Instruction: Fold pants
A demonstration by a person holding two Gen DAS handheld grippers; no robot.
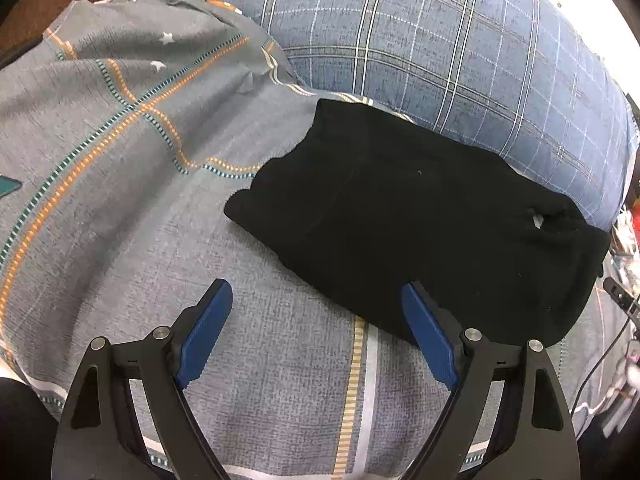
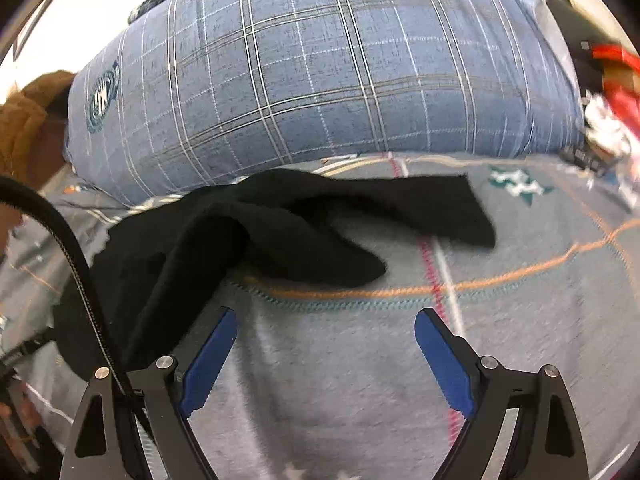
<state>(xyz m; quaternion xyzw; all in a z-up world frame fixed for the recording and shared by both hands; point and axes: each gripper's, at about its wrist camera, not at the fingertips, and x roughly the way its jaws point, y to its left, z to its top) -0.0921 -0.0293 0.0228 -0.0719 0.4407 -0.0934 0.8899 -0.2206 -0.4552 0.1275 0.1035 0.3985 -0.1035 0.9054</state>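
The black pants (image 1: 420, 220) lie on the grey bedsheet (image 1: 120, 180) as a compact folded bundle, right of centre in the left wrist view. My left gripper (image 1: 316, 292) is open and empty just in front of the bundle's near edge. In the right wrist view the pants (image 2: 260, 232) look loosely bunched, with a flap reaching right and a fold hanging toward the lower left. My right gripper (image 2: 324, 320) is open and empty over the sheet (image 2: 360, 360), just below the pants.
A large blue plaid pillow (image 1: 440, 40) (image 2: 320, 72) lies right behind the pants. A black cable (image 2: 72, 264) runs along the left of the right wrist view. Red and white clutter (image 2: 612, 108) sits at the far right. Cables (image 1: 616, 304) lie at the bed's right edge.
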